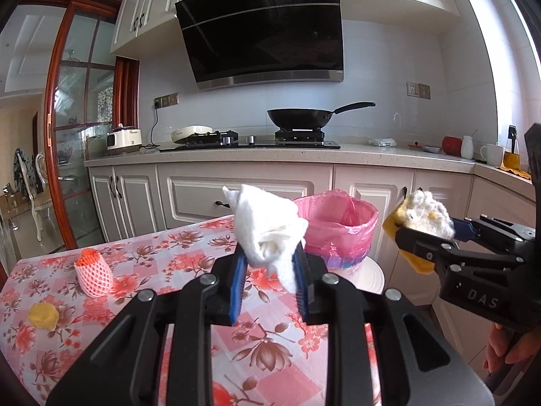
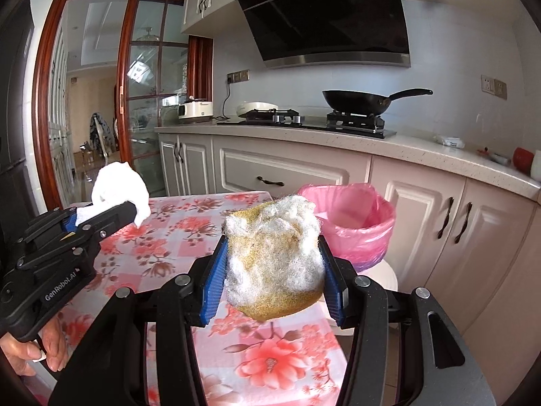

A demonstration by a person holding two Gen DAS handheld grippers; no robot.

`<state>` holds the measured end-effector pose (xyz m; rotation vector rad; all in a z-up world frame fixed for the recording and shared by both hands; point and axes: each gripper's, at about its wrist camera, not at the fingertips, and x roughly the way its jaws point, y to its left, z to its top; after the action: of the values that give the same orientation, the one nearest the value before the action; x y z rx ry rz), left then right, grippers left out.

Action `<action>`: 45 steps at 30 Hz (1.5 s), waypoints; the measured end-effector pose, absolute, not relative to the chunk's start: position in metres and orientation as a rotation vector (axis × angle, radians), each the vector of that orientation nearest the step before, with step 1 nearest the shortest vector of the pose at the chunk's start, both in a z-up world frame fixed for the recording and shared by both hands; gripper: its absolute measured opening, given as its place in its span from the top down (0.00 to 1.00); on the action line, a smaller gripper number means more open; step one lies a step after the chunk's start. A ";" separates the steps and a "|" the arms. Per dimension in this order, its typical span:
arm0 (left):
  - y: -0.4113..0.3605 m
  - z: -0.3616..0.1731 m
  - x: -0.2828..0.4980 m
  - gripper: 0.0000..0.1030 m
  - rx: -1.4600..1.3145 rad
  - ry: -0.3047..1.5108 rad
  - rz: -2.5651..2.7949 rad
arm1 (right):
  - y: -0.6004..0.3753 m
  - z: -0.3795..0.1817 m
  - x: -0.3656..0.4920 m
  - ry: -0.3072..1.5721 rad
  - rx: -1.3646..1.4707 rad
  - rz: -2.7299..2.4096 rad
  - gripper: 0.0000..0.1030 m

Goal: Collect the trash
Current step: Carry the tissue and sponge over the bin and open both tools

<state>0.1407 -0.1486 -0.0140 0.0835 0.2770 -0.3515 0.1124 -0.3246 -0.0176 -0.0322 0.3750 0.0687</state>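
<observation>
Both tongs were seen loaded and lifted above the bench [image 1: 189, 253]. The left tongs [image 1: 268, 267] were closed on a crumpled white tissue [image 1: 267, 226], and the right tongs [image 2: 274, 264] were clamped on a worn yellow sponge [image 2: 274, 253] with a frayed grey-white scouring face. The bin [image 1: 341, 230], lined with a pink bag, was found past the far right corner of the bench, ahead of both tongs and slightly to their right, its mouth open upward. In the left wrist view the tissue was seen just beside the bin's near rim, while the sponge was held to the right of the bin; which load was nearer could not be told for certain. It was judged that the coming release would depend on each load being carried forward over the open mouth before the tongs were widened. A pink foam fruit net [image 1: 93, 274] and a small yellow lump [image 1: 42, 316] were left lying on the bench's left side, not yet collected.
</observation>
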 end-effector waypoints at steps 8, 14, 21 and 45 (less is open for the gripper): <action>-0.168 -0.023 0.171 0.76 0.104 0.295 -0.378 | -0.335 -0.021 0.134 0.375 -0.066 0.007 0.53; -0.189 -0.023 0.210 0.75 0.108 0.309 -0.400 | -0.356 -0.015 0.166 0.371 -0.073 -0.041 0.53; -0.227 -0.014 0.270 0.73 0.128 0.294 -0.439 | -0.385 -0.003 0.211 0.351 -0.094 -0.083 0.52; -0.342 -0.040 0.477 0.31 0.077 0.356 -0.546 | -0.499 -0.027 0.386 0.398 -0.059 -0.085 0.28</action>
<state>0.4768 -0.3420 -0.0395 0.0765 0.3561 -0.5464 0.3857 -0.4985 -0.0268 -0.0594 0.3975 -0.0848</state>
